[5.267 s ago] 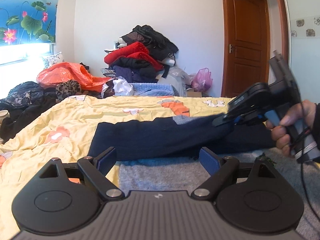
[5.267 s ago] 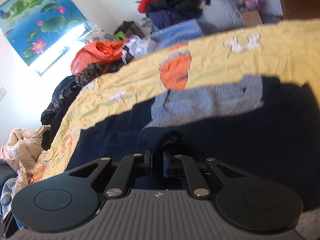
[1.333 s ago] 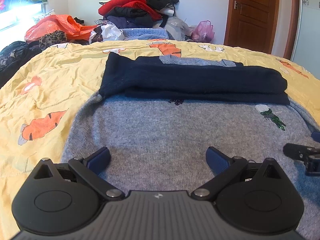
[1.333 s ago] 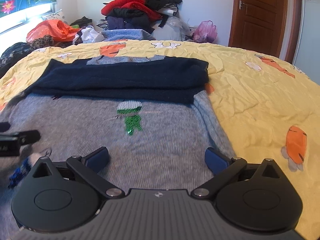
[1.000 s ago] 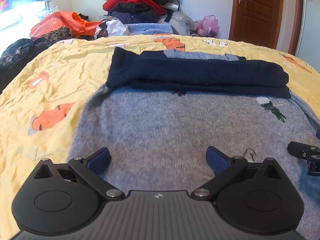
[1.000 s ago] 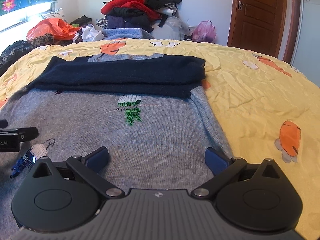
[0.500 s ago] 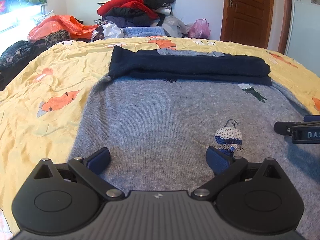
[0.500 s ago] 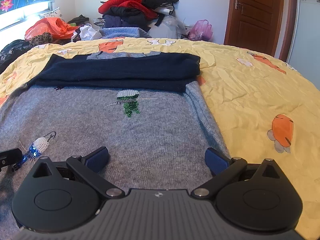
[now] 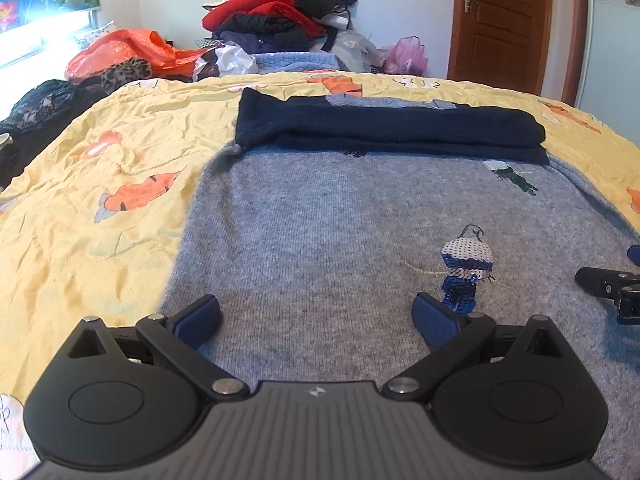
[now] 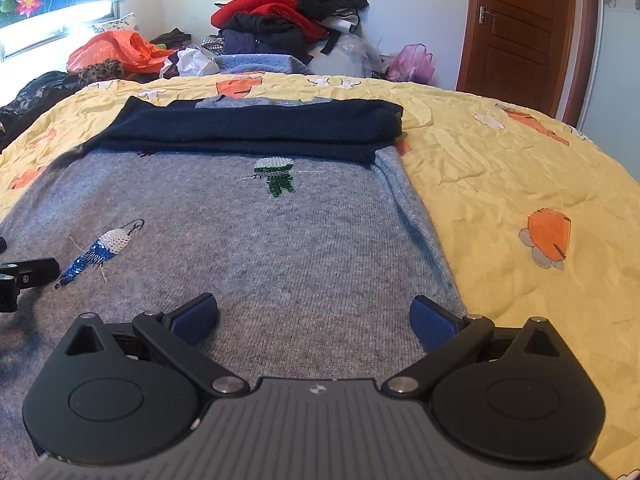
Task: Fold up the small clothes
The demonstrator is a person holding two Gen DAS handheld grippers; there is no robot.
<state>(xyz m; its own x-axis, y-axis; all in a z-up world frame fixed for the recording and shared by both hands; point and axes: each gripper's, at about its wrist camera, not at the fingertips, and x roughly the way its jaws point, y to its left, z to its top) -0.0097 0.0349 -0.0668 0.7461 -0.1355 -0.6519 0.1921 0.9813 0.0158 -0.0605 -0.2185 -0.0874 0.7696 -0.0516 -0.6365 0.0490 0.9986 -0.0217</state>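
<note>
Both grippers, left gripper (image 9: 316, 314) and right gripper (image 10: 314, 312), spread over grey sweater (image 9: 320, 232); clothes pile (image 9: 276, 12) beyond, perhaps against the wall

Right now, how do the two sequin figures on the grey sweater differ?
The blue-and-white sequin figure lies nearer the tools, toward the left side of the grey knit sweater; the green-and-white sequin figure sits farther off, just below the folded navy sleeves. Colours differ: blue versus green. Both have white sequin tops.
</note>
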